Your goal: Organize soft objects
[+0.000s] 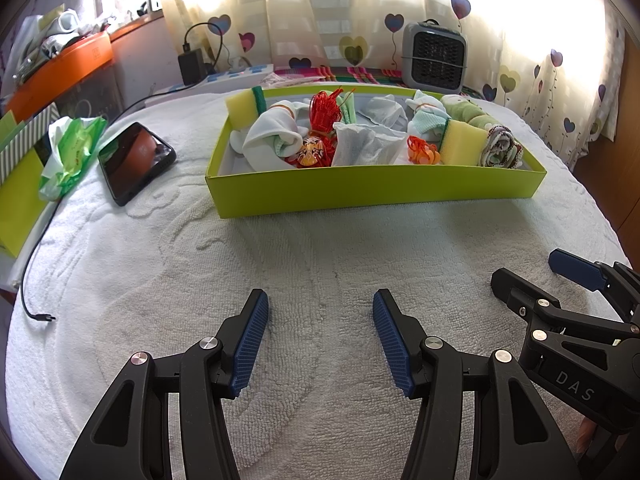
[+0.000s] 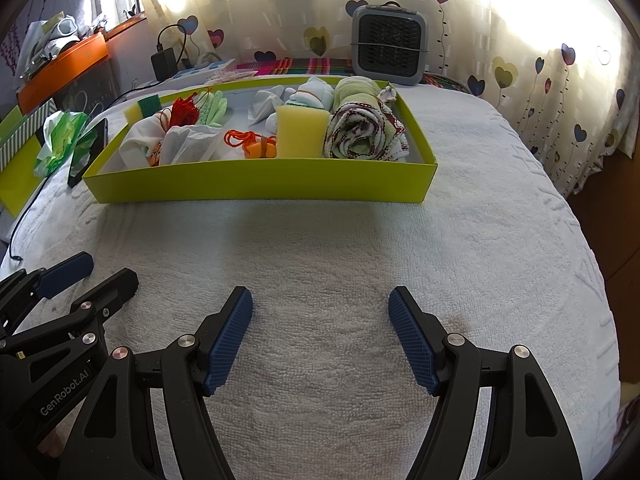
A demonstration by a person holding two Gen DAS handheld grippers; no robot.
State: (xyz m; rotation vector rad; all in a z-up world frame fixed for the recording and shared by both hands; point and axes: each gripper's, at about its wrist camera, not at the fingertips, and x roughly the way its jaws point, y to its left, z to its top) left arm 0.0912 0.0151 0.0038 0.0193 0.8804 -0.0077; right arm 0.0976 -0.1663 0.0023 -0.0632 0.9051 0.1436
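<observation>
I held the left gripper (image 1: pixel 320 304) and right gripper (image 2: pixel 320 300) side by side over the white towel (image 1: pixel 320 248), fingers released and empty. Farther away sat the green box (image 1: pixel 376 188), packed with rolled cloths and yellow sponges (image 2: pixel 302 132).

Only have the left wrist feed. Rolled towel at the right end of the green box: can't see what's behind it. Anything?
Observer: Yes. In the right wrist view the rolled patterned towel has a pale green rolled cloth right behind it, inside the lime-green cardboard box.
Operator: Right gripper state? I only see its side.
Observer: The right gripper is open with nothing between the jaws, above the white terry towel.
Operator: Anything right of the box?
Observer: Only bare white towel there, up to the heart-print curtain.
</observation>
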